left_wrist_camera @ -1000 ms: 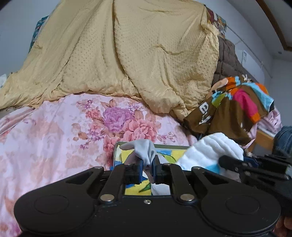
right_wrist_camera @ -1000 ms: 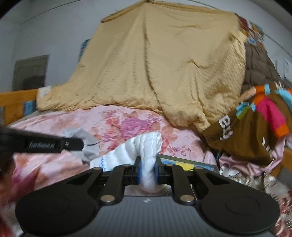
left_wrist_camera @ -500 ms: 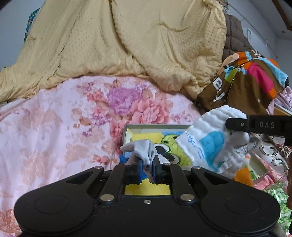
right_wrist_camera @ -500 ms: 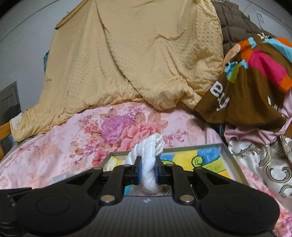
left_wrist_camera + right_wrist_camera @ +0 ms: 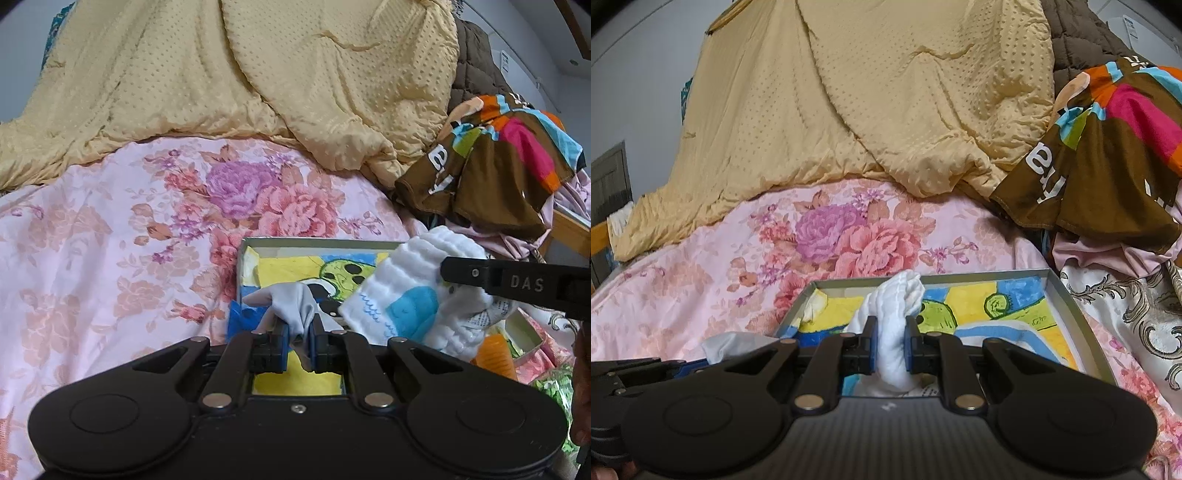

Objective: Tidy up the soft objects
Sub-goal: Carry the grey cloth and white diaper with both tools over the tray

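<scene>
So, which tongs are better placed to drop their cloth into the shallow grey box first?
The right tongs: their white ribbed cloth hangs over the middle of the shallow grey box. The left tongs hold the grey cloth near the box's left edge.

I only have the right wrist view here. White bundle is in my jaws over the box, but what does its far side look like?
Observer: From the left wrist, the white cloth shows a blue whale print.
Operator: And the left gripper?
Observer: The left gripper is shut on a grey cloth, above the near-left corner of the box.
Operator: Anything right of the box I can't see?
Observer: An orange ribbed item sits beside a smaller box; I cannot tell what it is.
</scene>
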A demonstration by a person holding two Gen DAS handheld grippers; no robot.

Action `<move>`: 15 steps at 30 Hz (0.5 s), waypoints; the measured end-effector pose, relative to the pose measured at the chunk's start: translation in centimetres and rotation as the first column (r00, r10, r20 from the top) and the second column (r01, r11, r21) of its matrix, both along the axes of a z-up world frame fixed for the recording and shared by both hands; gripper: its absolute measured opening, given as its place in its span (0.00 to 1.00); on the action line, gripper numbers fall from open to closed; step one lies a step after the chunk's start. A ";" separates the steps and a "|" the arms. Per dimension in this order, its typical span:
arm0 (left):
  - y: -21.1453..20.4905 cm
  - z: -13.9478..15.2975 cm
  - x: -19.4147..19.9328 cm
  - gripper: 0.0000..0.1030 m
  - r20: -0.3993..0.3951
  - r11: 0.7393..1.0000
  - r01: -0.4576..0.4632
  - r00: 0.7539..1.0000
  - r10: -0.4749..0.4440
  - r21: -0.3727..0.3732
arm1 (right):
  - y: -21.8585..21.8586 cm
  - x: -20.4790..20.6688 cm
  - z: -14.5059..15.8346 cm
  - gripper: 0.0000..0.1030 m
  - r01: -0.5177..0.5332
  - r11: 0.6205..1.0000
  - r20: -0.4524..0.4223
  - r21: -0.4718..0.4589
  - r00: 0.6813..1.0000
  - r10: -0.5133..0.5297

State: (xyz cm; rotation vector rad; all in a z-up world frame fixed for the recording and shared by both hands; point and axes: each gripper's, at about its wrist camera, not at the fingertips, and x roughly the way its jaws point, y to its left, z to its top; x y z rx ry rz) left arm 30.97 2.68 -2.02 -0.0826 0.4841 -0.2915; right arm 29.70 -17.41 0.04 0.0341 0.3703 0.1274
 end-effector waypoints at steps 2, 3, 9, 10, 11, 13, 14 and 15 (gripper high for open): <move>-0.2 -0.1 0.0 0.11 -0.002 1.000 0.006 1.000 -0.006 0.004 | 0.2 0.0 -0.2 0.15 0.000 1.000 -0.005 -0.013 1.000 0.000; -0.2 -0.2 0.1 0.11 -0.006 1.000 0.009 1.000 -0.009 0.003 | 0.2 0.1 -0.3 0.15 0.000 1.000 -0.009 -0.019 1.000 0.000; -0.1 -0.4 0.4 0.11 -0.027 1.000 0.004 1.000 -0.004 -0.004 | 0.5 0.2 -0.5 0.15 0.005 0.999 -0.029 -0.033 1.000 -0.006; -0.1 -0.5 0.5 0.11 -0.032 1.000 0.002 0.999 -0.002 -0.007 | 0.5 0.2 -0.6 0.15 0.004 0.999 -0.031 -0.033 1.000 -0.005; 0.0 -0.5 0.5 0.11 -0.035 1.000 0.001 0.999 -0.002 -0.010 | 0.5 0.2 -0.6 0.15 0.003 0.999 -0.032 -0.033 0.999 -0.004; 0.0 -0.6 0.6 0.11 -0.039 1.000 0.000 0.999 0.000 -0.012 | 0.5 0.2 -0.6 0.15 0.000 0.999 -0.033 -0.033 0.999 -0.001; 0.0 -0.6 0.6 0.11 -0.040 1.000 0.000 0.999 0.000 -0.012 | 0.5 0.2 -0.6 0.15 -0.001 0.999 -0.034 -0.034 0.999 -0.001; 0.0 -0.6 0.6 0.11 -0.042 1.000 0.001 0.999 -0.001 -0.011 | 0.6 0.2 -0.6 0.15 -0.003 0.999 -0.034 -0.036 0.999 0.002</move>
